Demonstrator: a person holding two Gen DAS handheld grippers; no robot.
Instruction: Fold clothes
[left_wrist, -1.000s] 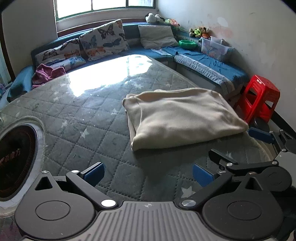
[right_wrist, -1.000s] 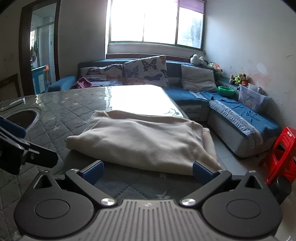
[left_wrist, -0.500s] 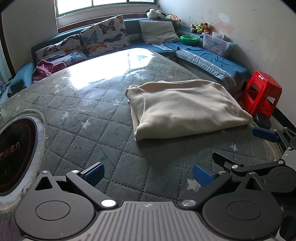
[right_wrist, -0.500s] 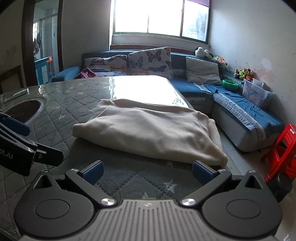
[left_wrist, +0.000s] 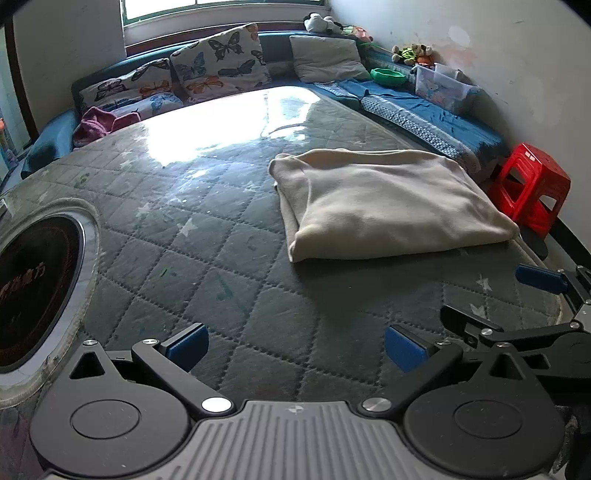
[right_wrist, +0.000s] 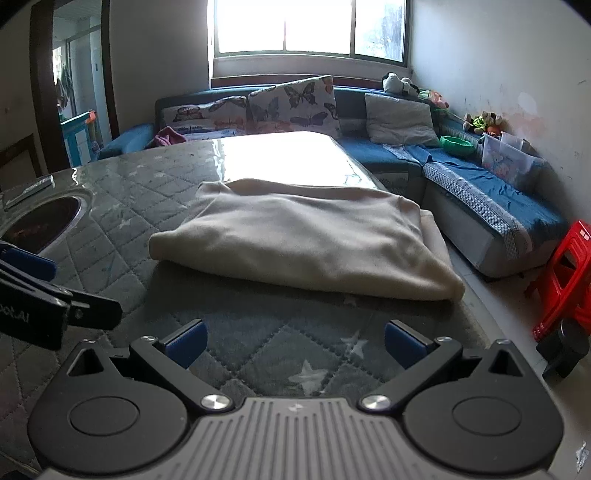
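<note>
1. Left gripper (left_wrist: 295, 341): found with jaws spread wide, blue pads (left_wrist: 186, 343) well apart, nothing between them; held over the near part of the quilted table cover (left_wrist: 207, 236).
2. Right gripper (right_wrist: 293, 343): likewise spread and empty, held just short of the garment's near edge. Also seen at the right edge of the left wrist view (left_wrist: 517, 299), beside the left gripper.
3. Cream garment (left_wrist: 384, 206): noted lying folded into a rough rectangle on the right side of the table, close to its right-hand edge. Touched by neither gripper. From the right wrist view (right_wrist: 306, 243), a lower layer seen protruding slightly along the right side; number of layers not determinable.
4. Round dark inset with metal rim (left_wrist: 33, 291): recorded in the table surface to the left, well apart from the garment.
5. Strong window glare observed on the far half of the table.
6. Surroundings: blue corner sofa (right_wrist: 480, 177) behind and to the right, carrying butterfly-print cushions (right_wrist: 295, 107), a grey cushion (right_wrist: 399, 118), a green bowl (right_wrist: 457, 144) and a clear plastic bin (right_wrist: 508, 160). Red plastic stool (left_wrist: 532, 188) noted on the floor beside the table's right edge.
</note>
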